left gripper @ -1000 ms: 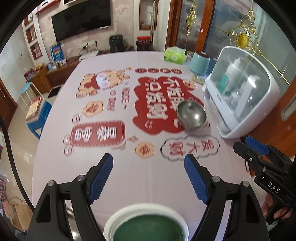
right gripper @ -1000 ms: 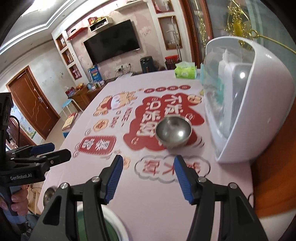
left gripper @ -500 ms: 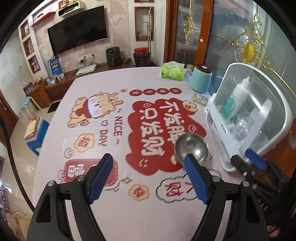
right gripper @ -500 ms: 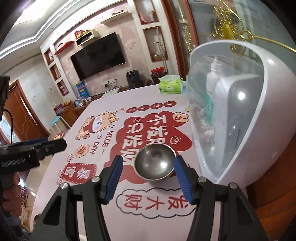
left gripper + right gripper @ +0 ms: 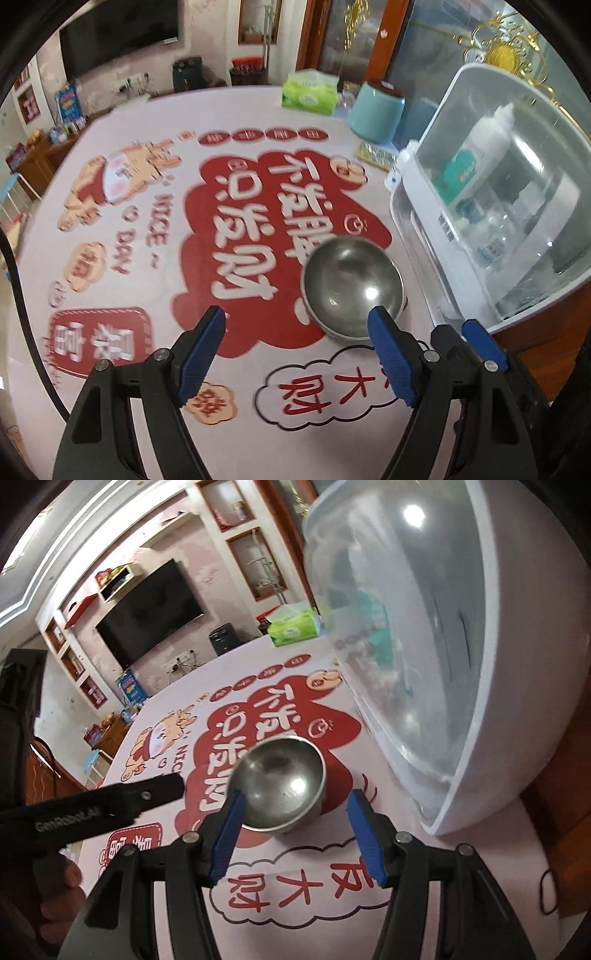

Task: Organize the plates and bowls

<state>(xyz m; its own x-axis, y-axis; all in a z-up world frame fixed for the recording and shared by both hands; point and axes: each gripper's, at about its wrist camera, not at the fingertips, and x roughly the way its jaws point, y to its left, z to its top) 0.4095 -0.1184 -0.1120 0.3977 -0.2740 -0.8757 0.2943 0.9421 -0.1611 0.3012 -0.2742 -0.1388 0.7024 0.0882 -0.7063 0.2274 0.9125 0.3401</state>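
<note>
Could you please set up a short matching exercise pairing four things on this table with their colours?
Things:
1. bowl
2. tissue pack
3. canister
4. dish cabinet

Colours:
A. light blue
B. white with a clear cover
C. shiny silver metal
D. green

Pairs: 1-C, 2-D, 3-A, 4-B
</note>
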